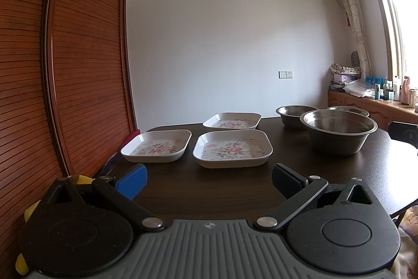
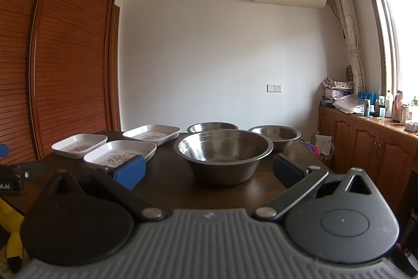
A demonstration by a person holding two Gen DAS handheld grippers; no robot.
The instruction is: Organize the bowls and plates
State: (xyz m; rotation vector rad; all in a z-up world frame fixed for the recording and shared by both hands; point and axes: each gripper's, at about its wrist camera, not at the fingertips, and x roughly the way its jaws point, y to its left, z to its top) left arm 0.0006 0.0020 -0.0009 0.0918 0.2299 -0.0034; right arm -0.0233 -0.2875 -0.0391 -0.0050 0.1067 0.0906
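Floral square plates just ahead of wide-open left gripper, steel bowls ahead of wide-open empty right gripper, wall cabinets clearer in right view

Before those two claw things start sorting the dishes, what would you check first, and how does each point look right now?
1. Left gripper open and empty: ok.
2. Right gripper open and empty: ok.
3. Three floral plates lie flat and apart, none stacked: ok for picking one at a time.
4. Nearest steel bowl upright, directly ahead of the right gripper: ok.
5. The two rear bowls are partly hidden behind the nearest one; whether they touch it: cannot tell.
6. Bare table lies between the left gripper and the plates: ok.
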